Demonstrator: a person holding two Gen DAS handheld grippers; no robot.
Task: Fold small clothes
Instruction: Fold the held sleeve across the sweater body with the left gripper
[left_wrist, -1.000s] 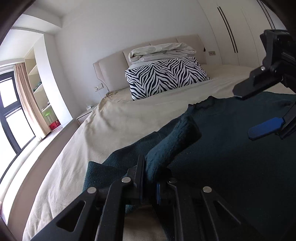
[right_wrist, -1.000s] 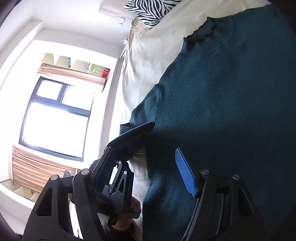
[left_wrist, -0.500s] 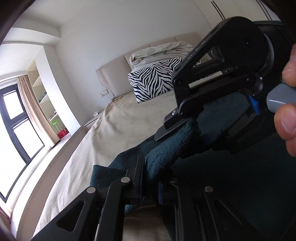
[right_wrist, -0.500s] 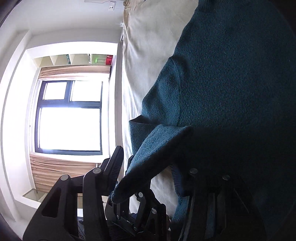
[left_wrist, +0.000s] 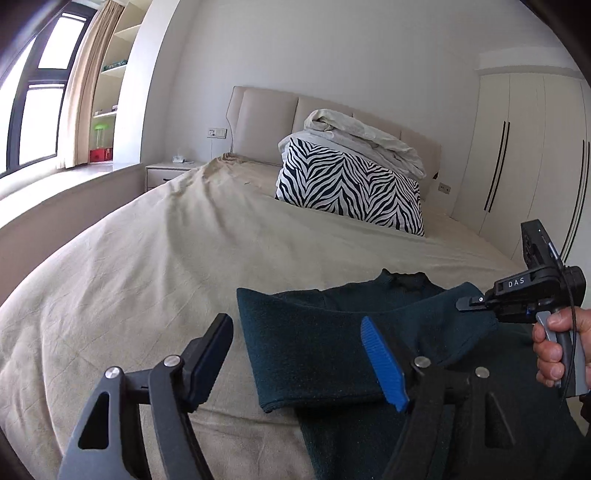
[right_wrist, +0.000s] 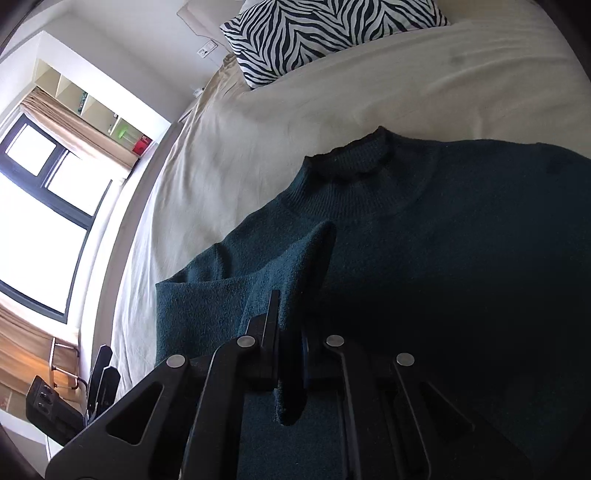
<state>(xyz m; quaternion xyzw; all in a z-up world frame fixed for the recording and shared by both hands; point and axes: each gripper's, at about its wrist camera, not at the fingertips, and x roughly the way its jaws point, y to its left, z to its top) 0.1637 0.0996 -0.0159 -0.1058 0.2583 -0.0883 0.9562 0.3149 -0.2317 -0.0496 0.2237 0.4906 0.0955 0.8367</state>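
Observation:
A dark teal knit sweater (right_wrist: 461, 240) lies flat on the beige bed sheet (left_wrist: 155, 258), its collar (right_wrist: 351, 158) toward the headboard. Its left sleeve (left_wrist: 314, 350) is folded across the body. My right gripper (right_wrist: 290, 332) is shut on the sleeve's cuff and holds it over the sweater's body; it also shows at the right of the left wrist view (left_wrist: 476, 304). My left gripper (left_wrist: 299, 354) is open and empty, hovering just above the folded sleeve near the sweater's left edge. Part of it shows at the lower left of the right wrist view (right_wrist: 101, 373).
A zebra-print pillow (left_wrist: 351, 188) with a folded pale blanket (left_wrist: 365, 136) on it leans at the padded headboard (left_wrist: 266, 118). A nightstand (left_wrist: 170, 173) and window (left_wrist: 33, 96) are to the left, and white wardrobe doors (left_wrist: 524, 158) to the right.
My left gripper has let go of the sleeve, opened and drawn back. My right gripper has closed on the cuff and carried it across the sweater's body.

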